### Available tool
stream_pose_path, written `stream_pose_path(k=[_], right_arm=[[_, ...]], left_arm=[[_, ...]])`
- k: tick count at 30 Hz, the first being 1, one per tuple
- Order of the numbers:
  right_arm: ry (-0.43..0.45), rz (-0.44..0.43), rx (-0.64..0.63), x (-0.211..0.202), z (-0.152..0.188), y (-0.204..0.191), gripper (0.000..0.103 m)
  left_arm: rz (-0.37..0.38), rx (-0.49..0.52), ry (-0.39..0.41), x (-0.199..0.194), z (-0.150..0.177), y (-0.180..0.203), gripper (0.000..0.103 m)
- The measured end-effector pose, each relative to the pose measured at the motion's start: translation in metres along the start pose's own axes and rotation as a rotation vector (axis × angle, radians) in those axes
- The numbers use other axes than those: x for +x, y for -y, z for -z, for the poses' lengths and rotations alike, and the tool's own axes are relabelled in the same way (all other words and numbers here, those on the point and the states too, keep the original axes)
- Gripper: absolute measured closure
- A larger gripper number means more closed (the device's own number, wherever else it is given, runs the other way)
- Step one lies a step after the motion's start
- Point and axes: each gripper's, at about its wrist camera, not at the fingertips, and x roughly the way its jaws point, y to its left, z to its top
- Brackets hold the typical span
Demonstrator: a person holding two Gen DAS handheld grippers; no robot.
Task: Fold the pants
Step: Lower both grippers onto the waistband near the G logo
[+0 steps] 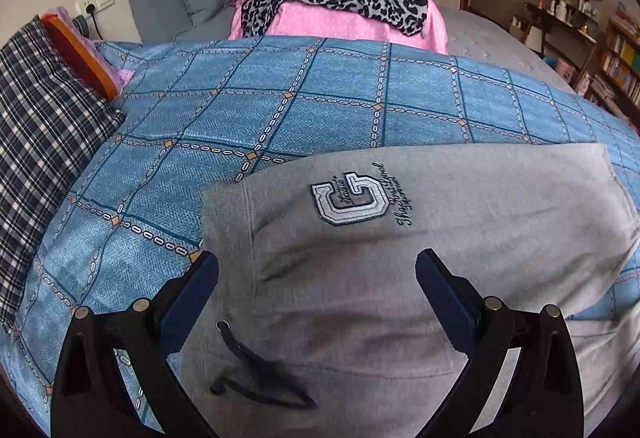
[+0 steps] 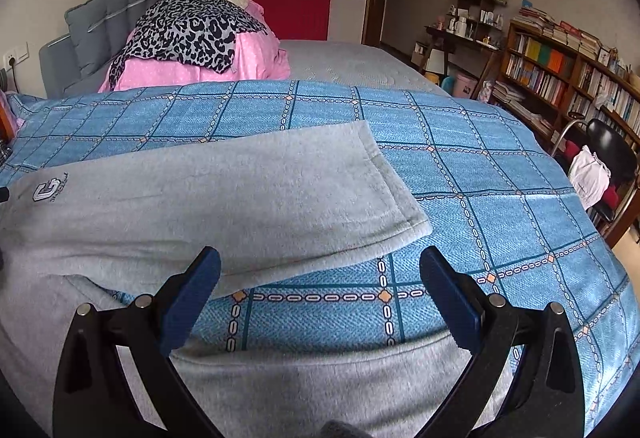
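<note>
Left view shows pants (image 1: 400, 258) drawstring (image 1: 256, 370); right view, leg hem (image 2: 400, 222).

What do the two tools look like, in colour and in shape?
The left tool and the right tool look alike. Each has two black arms that spread into a V, with round silver pins at the joints. The fingers are flat dark blue pads. No cable, marking, hand or sleeve shows in either view.
</note>
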Motion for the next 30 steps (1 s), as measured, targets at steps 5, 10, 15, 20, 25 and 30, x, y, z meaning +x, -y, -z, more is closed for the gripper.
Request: stream_pose_path(k=[5,10,15,20,25,30], right_arm=[[-0.025,-0.007,-0.019,0.031,-0.014,-0.003,0.002],[-0.051,-0.035,-0.012,0.053,-0.022,-0.005,0.002],[-0.065,-0.051,-0.004,0.071,-0.029,-0.005,0.002],[-0.073,-0.068,0.028,0.091,-0.039,0.008,0.002],[-0.051,-0.014,0.043,0.115,-0.057,0.032,0.002],[-0.082,-0.008,0.077,0.149,-0.082,0.061,0.002]], left_arm=[[-0.03,-0.027,-0.044,0.035,-0.024,-0.031,0.005],[-0.023,-0.006,-0.07,0.064,-0.039,-0.043,0.005],[-0.003,0.015,-0.084,0.086,-0.047,-0.047,0.005],[0.007,-0.001,-0.114,0.106,-0.047,-0.052,0.016],[0.013,-0.027,-0.104,0.111,-0.042,-0.06,0.043],[0.105,-0.069,-0.072,0.103,-0.04,-0.068,0.068]])
